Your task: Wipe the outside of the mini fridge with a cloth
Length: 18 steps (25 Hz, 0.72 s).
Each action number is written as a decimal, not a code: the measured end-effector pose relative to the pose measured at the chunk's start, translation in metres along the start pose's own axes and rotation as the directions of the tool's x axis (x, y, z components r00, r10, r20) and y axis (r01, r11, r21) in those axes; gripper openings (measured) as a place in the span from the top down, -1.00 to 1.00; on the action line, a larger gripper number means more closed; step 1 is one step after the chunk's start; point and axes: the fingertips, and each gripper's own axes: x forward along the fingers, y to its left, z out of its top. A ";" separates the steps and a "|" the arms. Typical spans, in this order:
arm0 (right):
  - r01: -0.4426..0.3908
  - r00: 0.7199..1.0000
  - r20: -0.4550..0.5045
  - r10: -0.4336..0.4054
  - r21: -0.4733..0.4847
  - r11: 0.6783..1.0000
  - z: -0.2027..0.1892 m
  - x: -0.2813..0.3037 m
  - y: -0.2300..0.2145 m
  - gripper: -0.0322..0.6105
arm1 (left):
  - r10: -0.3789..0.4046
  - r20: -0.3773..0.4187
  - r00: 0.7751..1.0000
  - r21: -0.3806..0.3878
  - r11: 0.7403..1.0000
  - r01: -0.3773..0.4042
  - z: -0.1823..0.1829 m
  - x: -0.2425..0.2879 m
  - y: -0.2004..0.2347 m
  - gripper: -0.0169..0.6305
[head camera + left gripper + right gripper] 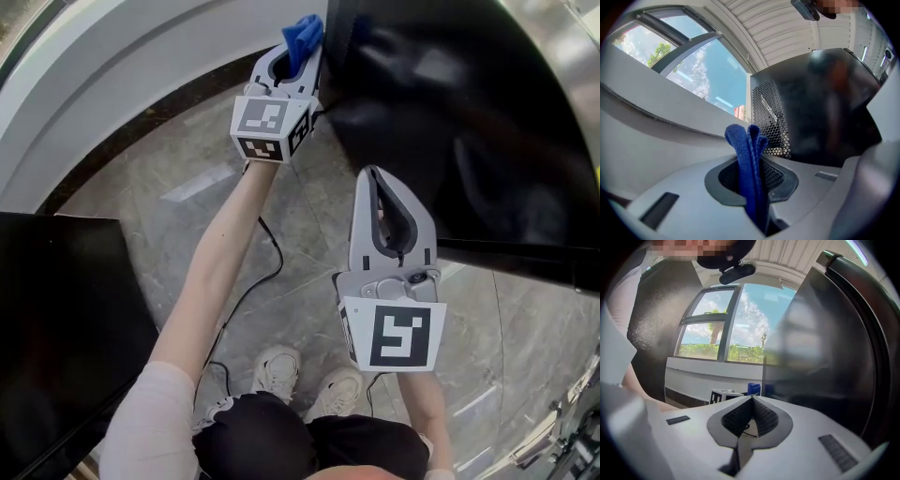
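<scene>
Cloth [749, 164], one blue piece, pinched between the left gripper's [292, 56] fingers, just beside one mini fridge [450, 112]; right gripper's [378, 187] fingers pressed together, empty.

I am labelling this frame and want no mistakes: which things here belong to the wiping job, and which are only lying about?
Belong to the job:
- blue cloth, pinched in the left gripper
- black mini fridge

Only there:
- right gripper, shut and empty
- black cable on the floor
- dark object at the left
</scene>
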 end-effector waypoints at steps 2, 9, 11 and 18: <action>-0.002 1.000 -0.008 0.002 0.003 1.000 -0.005 0.002 -0.001 0.87 | -0.012 0.004 1.000 -0.006 1.000 0.012 -0.002 0.006 -0.001 0.77; 0.000 1.000 -0.003 0.000 0.030 1.000 -0.007 0.003 0.000 0.87 | -0.042 0.017 0.999 -0.025 0.999 0.042 -0.003 0.006 -0.012 0.77; -0.002 1.000 -0.001 0.002 0.033 0.999 -0.006 0.002 0.000 0.87 | -0.061 0.022 0.998 -0.030 0.998 0.061 -0.001 0.004 -0.017 0.77; 0.004 0.999 0.037 -0.007 0.082 0.997 0.010 -0.004 0.008 0.87 | -0.129 0.051 0.990 -0.039 0.991 0.131 0.004 -0.014 -0.046 0.77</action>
